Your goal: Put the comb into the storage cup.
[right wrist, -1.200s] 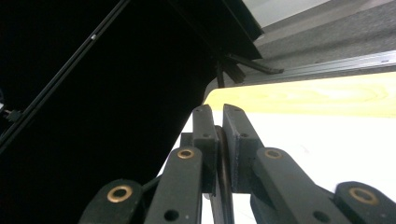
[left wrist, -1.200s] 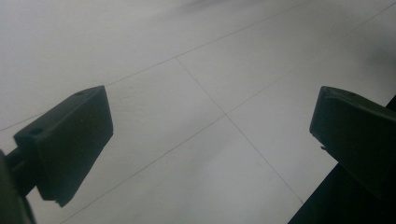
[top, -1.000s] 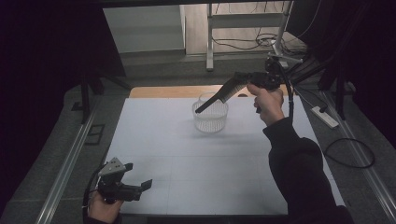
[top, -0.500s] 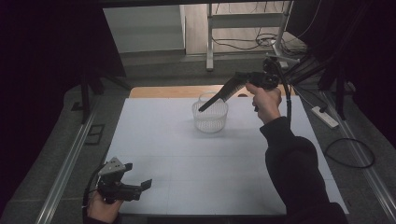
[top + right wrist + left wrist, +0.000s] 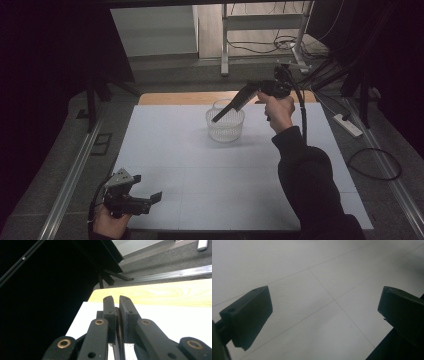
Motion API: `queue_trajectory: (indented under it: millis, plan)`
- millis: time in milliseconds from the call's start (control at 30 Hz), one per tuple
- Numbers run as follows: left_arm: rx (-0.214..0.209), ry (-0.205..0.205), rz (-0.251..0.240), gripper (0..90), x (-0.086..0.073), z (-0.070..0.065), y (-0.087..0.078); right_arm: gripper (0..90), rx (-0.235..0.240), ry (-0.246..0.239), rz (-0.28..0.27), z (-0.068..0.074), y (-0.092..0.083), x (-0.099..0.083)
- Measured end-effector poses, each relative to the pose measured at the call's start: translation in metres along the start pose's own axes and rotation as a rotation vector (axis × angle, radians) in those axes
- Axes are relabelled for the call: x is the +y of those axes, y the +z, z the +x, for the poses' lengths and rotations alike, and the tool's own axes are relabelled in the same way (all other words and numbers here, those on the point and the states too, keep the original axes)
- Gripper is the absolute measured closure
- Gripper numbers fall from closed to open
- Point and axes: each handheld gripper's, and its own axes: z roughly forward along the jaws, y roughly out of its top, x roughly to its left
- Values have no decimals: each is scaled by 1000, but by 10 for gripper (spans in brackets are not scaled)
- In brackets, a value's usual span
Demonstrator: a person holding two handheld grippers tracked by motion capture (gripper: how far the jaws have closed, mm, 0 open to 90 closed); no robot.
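The right gripper (image 5: 216, 120) has its jaws pressed together on a thin dark piece, over the clear basket (image 5: 225, 125) at the far middle of the white table (image 5: 165, 145). The left gripper (image 5: 150, 197) rests apart, jaws wide. The basket looks light, so a low tip could push it over.

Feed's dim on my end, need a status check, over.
Left tool open, low at near table corner. Right tool shut, angled down over clear basket. Nothing in the way.

Clear ribbed basket (image 5: 225, 126), black tongs (image 5: 218, 119), seemingly white table (image 5: 165, 145)
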Motion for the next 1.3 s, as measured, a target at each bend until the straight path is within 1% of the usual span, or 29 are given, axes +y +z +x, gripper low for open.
queue_trajectory:
  millis: [233, 800, 1133, 1300]
  plan:
    - [-6, -8, -2, 0, 0, 1, 0, 842, -20, -10, 12, -2, 10, -5]
    - [-13, -17, 0, 0, 0, 3, 0, 841, -39, 8, 43, -14, 30, -19]
    - [-18, -23, 0, 0, 0, 3, 0, 841, -41, 21, 56, -20, 39, -26]
    - [-18, -25, 1, 0, 0, 4, 0, 841, -42, 23, 56, -23, 40, -26]
